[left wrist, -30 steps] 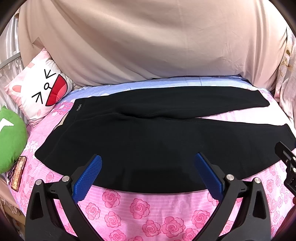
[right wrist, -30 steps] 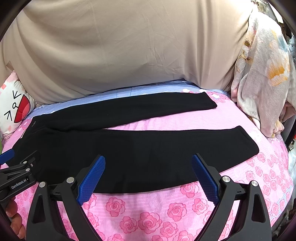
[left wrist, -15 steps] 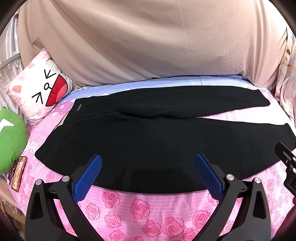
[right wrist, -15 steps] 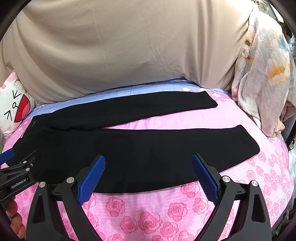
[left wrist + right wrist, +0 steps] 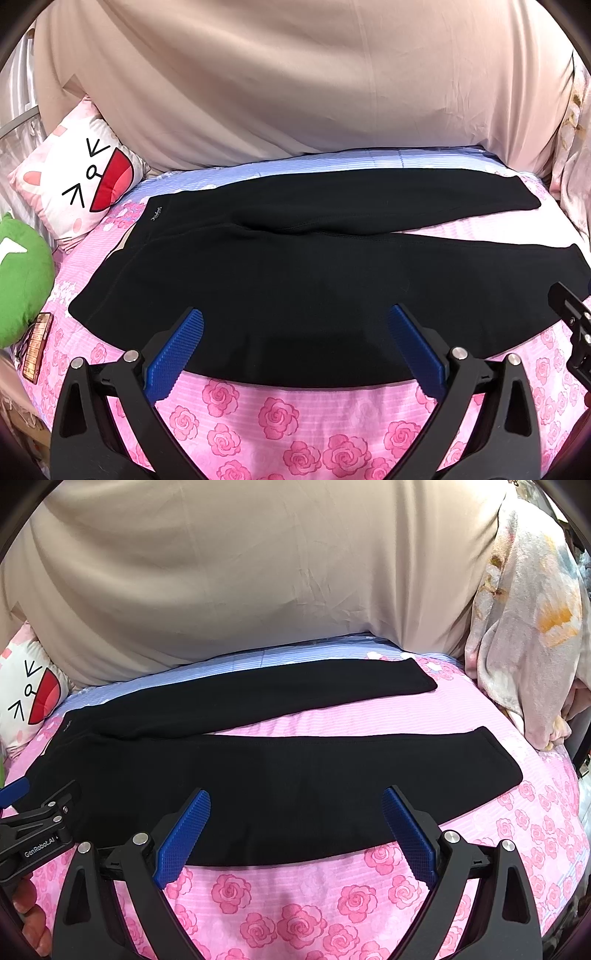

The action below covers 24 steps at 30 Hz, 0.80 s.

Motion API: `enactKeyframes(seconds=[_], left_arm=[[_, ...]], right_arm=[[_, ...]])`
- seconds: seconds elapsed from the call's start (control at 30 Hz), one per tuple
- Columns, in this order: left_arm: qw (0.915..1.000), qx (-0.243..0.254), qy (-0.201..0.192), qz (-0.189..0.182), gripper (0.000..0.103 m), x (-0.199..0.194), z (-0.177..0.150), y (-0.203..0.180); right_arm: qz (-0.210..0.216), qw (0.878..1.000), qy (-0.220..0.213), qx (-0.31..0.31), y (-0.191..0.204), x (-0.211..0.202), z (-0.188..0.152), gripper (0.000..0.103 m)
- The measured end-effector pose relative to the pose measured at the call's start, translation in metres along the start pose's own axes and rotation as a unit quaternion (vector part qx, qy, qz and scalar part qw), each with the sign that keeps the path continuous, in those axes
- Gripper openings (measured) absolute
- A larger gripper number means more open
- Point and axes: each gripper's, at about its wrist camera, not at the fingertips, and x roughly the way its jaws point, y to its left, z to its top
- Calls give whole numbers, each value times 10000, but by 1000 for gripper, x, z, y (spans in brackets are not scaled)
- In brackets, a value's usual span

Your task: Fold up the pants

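Black pants (image 5: 295, 273) lie flat on the pink rose bedsheet (image 5: 280, 417), waistband at the left, both legs spread to the right in a narrow V. They also show in the right wrist view (image 5: 280, 771). My left gripper (image 5: 295, 325) is open and empty, hovering over the near edge of the pants by the seat. My right gripper (image 5: 295, 805) is open and empty over the near leg. The right gripper's body shows at the left view's right edge (image 5: 572, 321); the left gripper's body (image 5: 37, 834) shows at the right view's left edge.
A beige cloth (image 5: 295, 92) covers the wall behind the bed. A cartoon-face pillow (image 5: 77, 184) and a green plush (image 5: 22, 280) lie at the left. A floral blanket (image 5: 528, 627) hangs at the right. A small packet (image 5: 35, 347) lies at the bed's left edge.
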Motion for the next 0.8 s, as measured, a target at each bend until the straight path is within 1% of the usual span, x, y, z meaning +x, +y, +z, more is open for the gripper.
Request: enactKeyframes(seconds=[0.33, 0.4, 0.47, 0.5, 0.6, 0.67, 0.8], left_arm=[[10000, 16, 51, 15, 98, 5, 0, -4], [10000, 18, 68, -29, 98, 7, 0, -4], [9999, -17, 79, -112, 98, 10, 1, -3], [9998, -51, 91, -151, 98, 12, 1, -2], [9997, -134, 142, -158, 98, 21, 3, 0], [9997, -137, 156, -117, 98, 27, 4, 0], [9998, -101, 196, 1, 98, 39, 8, -2]], right_arm=[[71, 9999, 101, 52, -3, 7, -2, 92], [282, 9994, 165, 89, -6, 13, -1, 92], [770, 9967, 152, 214, -17, 20, 0, 92], [998, 9942, 168, 373, -28, 27, 4, 92], [976, 9928, 177, 677, -60, 43, 17, 92], [751, 9945, 77, 731, -92, 60, 34, 92], [359, 9972, 48, 655, -156, 105, 76, 92]])
